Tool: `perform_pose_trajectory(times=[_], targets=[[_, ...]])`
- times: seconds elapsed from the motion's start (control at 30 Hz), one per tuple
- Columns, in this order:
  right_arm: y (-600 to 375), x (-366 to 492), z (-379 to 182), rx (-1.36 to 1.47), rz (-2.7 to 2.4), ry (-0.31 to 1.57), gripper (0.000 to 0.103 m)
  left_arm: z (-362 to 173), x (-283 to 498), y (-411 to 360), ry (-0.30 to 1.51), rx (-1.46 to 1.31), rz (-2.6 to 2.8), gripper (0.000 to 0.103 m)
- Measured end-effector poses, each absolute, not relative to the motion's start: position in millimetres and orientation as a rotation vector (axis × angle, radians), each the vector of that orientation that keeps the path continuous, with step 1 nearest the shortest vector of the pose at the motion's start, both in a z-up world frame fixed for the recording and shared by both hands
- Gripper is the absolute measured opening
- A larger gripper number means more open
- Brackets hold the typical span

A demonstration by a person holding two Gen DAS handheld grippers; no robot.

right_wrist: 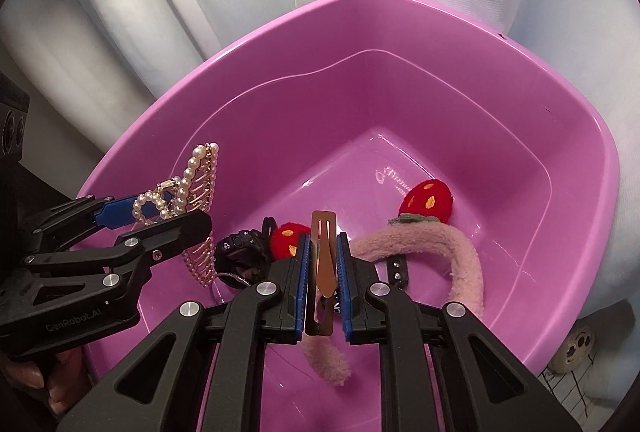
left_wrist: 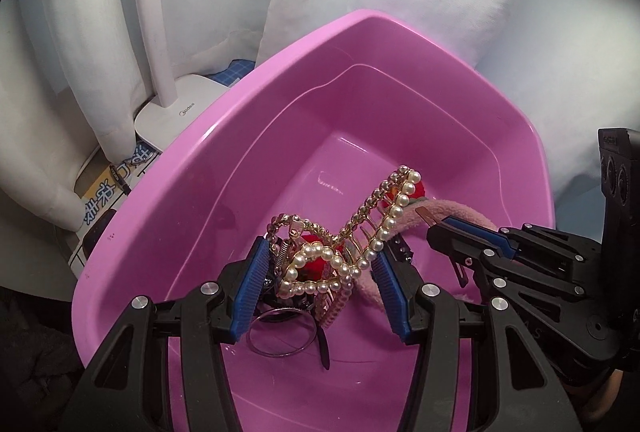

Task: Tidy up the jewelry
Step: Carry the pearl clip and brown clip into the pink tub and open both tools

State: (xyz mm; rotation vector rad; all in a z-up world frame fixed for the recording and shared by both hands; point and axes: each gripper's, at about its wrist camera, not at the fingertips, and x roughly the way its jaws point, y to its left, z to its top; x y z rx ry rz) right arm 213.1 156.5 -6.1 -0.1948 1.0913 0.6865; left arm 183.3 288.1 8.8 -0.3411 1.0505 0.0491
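A heart-shaped claw clip [left_wrist: 340,252] of gold metal, edged with pearl beads, is gripped between the ribbed blue pads of the left gripper [left_wrist: 320,284], held half open above the glossy pink plastic basin [left_wrist: 400,44]. A flat copper-toned snap clip [right_wrist: 323,252] is pinched in the nearly closed right gripper [right_wrist: 323,272], just beside it over the same basin. On the basin floor a fuzzy pink headband [right_wrist: 460,252] with red felt strawberries, a thin metal ring [left_wrist: 280,336] and a black object are seen.
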Motion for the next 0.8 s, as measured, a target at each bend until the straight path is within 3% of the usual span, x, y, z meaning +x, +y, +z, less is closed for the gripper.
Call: perform_pose_trajectory(times=[0.13, 0.27, 0.3, 0.8], targets=[[159, 216, -11, -0.209, 0.677, 1.094, 0.014, 8, 184, 289, 1.074, -0.353, 0.055, 0.053], [162, 214, -8, -0.230, 0.665, 1.073, 0.039, 11, 181, 291, 1.056, -0.360, 0.067, 0.067], [161, 214, -7, -0.232, 0.661, 1.069, 0.041, 12, 180, 291, 1.053, -0.352, 0.075, 0.069], [141, 208, 12, -0.196, 0.648, 1.016, 0.042, 20, 166, 294, 1.030, -0.379, 0.081, 0.072]])
